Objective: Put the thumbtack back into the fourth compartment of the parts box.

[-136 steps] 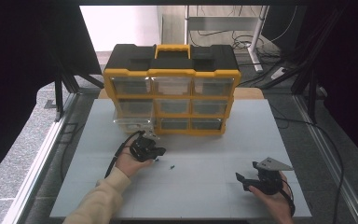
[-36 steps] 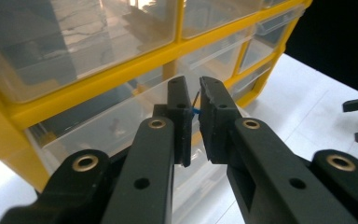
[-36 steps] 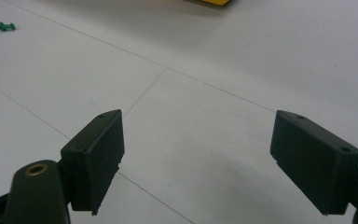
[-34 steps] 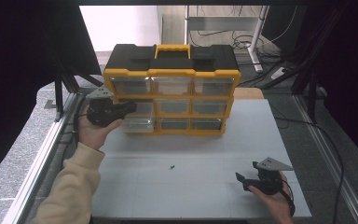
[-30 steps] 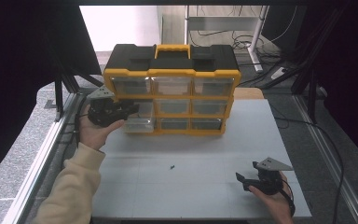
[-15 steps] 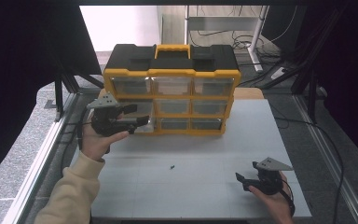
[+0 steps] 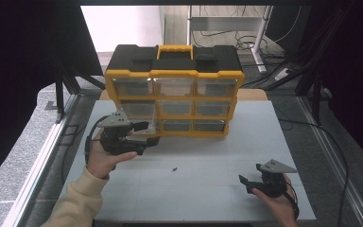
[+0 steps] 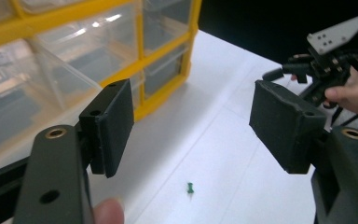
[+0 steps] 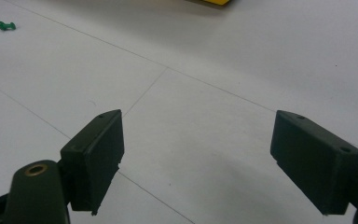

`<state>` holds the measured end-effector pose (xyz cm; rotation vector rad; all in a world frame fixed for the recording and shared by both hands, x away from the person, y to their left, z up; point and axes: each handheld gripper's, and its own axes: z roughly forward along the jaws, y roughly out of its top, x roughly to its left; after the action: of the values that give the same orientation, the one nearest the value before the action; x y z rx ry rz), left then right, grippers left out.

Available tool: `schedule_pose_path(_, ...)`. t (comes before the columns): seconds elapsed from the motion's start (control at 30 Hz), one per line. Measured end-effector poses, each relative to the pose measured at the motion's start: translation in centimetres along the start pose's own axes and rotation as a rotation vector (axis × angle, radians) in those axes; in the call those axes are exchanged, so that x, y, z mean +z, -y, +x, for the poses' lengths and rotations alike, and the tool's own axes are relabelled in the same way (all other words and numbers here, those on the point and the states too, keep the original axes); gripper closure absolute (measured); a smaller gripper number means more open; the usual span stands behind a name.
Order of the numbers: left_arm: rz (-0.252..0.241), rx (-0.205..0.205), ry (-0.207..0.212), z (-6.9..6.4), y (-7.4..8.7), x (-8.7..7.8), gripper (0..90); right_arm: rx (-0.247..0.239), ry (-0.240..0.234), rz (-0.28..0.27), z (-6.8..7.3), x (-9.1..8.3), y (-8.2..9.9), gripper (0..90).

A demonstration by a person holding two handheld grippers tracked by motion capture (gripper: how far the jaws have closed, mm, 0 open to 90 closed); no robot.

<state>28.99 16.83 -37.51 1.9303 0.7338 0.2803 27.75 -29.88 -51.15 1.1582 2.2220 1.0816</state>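
Near the table's [image 7: 217,198] near right corner: right gripper [image 7: 244,181] resting low, jaws spread wide, nothing between the pads [image 9: 98,154], same spot as a second ago.

Farther in, about mid-table and a little left of centre: green pin [image 7: 174,169], lying bare and alone, well apart from both grippers; seen ahead of and below the left jaws [image 8: 190,188].

Left of that, toward the far left: left gripper [image 7: 144,134], pulled off the left side of the organizer and brought round to the front since a second ago, jaws just opened, released and empty. Probably done with the drawer, with the pin likely next.

Just beside those jaws: bottom-left drawer [image 8: 37,93], clear plastic, drawn out onto the table and left open. Contents not made out through the glare.

Along the far edge: yellow-and-black organizer [image 7: 175,75], upright, handle on top. Other eight clear drawers pushed in; nothing certain visible inside them.
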Motion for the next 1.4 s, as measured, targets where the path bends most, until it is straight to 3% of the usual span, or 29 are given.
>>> schedule_pose_path(0.2,0.047,0.016,0.009,-0.6,0.8,1.0,30.6,-0.001,0.001,0.002,0.0,0.0,0.0,17.6)
schedule_pose_path(0.6,0.170,0.053,0.032,-1.9,2.3,4.7,30.2,-0.002,0.001,-0.002,0.0,0.0,0.0,17.6)
schedule_pose_path(1.4,0.306,0.044,0.041,-1.9,4.3,9.2,28.7,-0.001,-0.002,0.000,0.0,0.0,0.0,17.6)
